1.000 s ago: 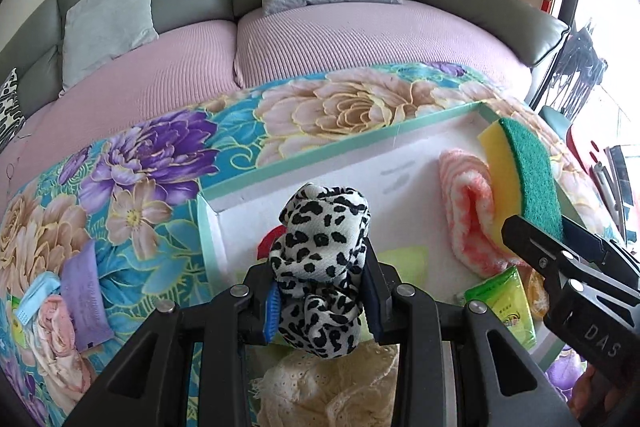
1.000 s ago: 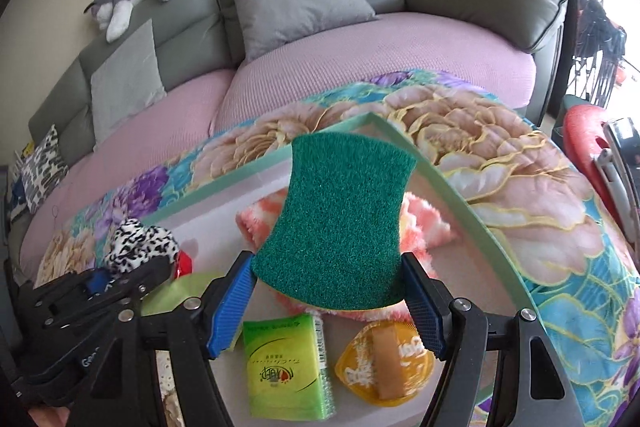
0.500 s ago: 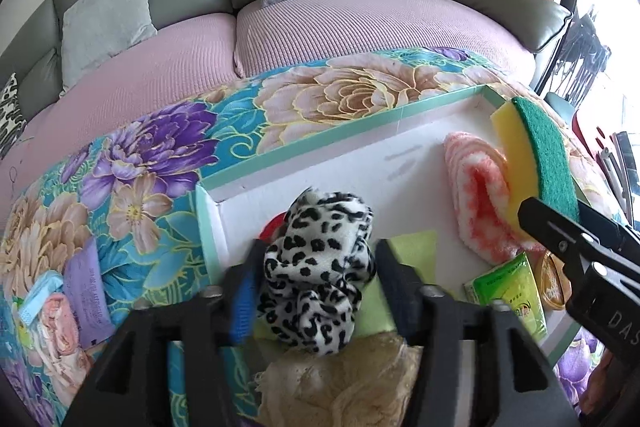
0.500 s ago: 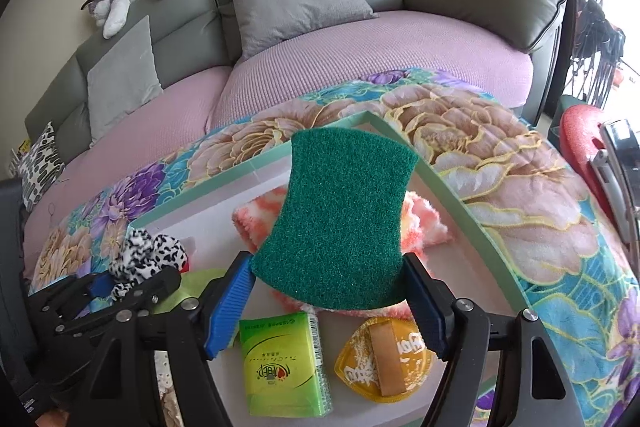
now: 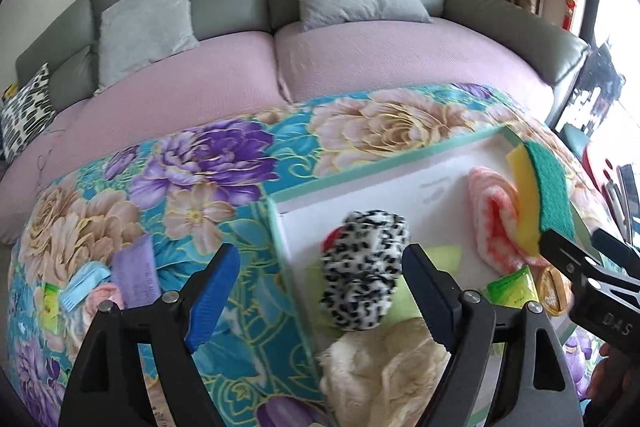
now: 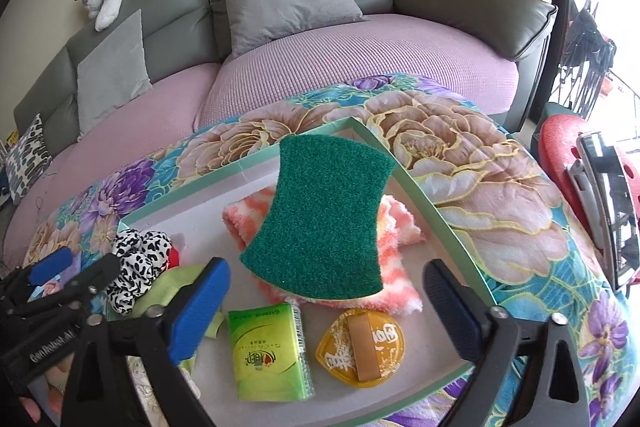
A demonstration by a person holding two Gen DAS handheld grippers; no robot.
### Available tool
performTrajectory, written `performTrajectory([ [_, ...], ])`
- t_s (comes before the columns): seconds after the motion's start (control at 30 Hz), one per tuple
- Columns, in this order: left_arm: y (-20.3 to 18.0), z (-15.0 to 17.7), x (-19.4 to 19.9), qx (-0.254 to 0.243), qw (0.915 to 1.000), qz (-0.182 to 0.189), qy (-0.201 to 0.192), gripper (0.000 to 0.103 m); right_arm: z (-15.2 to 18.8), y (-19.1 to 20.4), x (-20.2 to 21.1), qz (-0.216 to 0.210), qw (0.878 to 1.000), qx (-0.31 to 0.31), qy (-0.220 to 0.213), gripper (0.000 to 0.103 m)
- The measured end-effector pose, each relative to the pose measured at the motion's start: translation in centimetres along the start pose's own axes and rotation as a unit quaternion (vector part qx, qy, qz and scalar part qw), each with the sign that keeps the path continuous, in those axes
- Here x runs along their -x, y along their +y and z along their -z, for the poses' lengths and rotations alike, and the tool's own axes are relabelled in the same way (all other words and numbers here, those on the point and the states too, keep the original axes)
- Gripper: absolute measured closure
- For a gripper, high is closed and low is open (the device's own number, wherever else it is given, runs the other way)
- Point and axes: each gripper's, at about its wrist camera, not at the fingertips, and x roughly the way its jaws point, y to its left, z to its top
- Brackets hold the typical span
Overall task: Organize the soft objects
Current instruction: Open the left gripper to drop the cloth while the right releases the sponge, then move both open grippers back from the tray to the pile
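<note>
A leopard-print cloth (image 5: 364,267) lies at the left end of the white, mint-rimmed tray (image 5: 380,167). My left gripper (image 5: 320,253) hangs over it, its jaws opening, and the pads are clear of the cloth. The green-and-yellow sponge (image 6: 328,223) rests tilted on a pink-orange towel (image 6: 400,227) at the tray's far right. My right gripper (image 6: 326,267) sits just in front of the sponge, jaws opening wide, with no pad touching it. From the left wrist the sponge (image 5: 544,187) shows edge-on, leaning on the towel (image 5: 492,219).
Inside the tray are a green tissue pack (image 6: 268,355), an orange sealed cup (image 6: 360,343), a lime cloth (image 5: 440,255) and a cream lace cloth (image 5: 384,367). A purple tube (image 5: 134,275) and blue comb (image 5: 80,287) lie on the floral cover left of the tray. Beyond is a sofa (image 6: 360,67).
My left jaws let go of the leopard cloth, which now lies in the tray, and the gripper drew back. My right jaws spread off the sponge, which settled onto the towel.
</note>
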Motion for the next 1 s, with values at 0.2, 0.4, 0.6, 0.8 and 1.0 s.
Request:
performTrajectory([
  [0.2,1.8,0.6,0.1,0.030,0.9995,-0.012,0.001,0.019,0.1,0.0,0.2,0.005,1.000,0.001,0.004,0.000],
  [0.4,3.0,1.0,-0.2,0.059,0.9979,-0.025,-0.003,0.000,0.1,0.1,0.1,0.023,1.000,0.003,0.006,0.000],
  [0.6,3.7,1.3,-0.2,0.068,0.9972,-0.029,-0.002,0.000,0.1,0.2,0.0,0.027,1.000,0.006,0.007,0.000],
  [0.8,4.2,1.6,0.0,0.070,0.9970,-0.031,-0.001,0.000,0.1,0.3,0.0,0.032,0.999,0.009,0.009,0.000],
  [1.0,4.7,1.8,0.1,0.075,0.9965,-0.037,0.001,0.000,0.1,0.4,0.2,0.035,0.999,0.013,0.010,0.000],
])
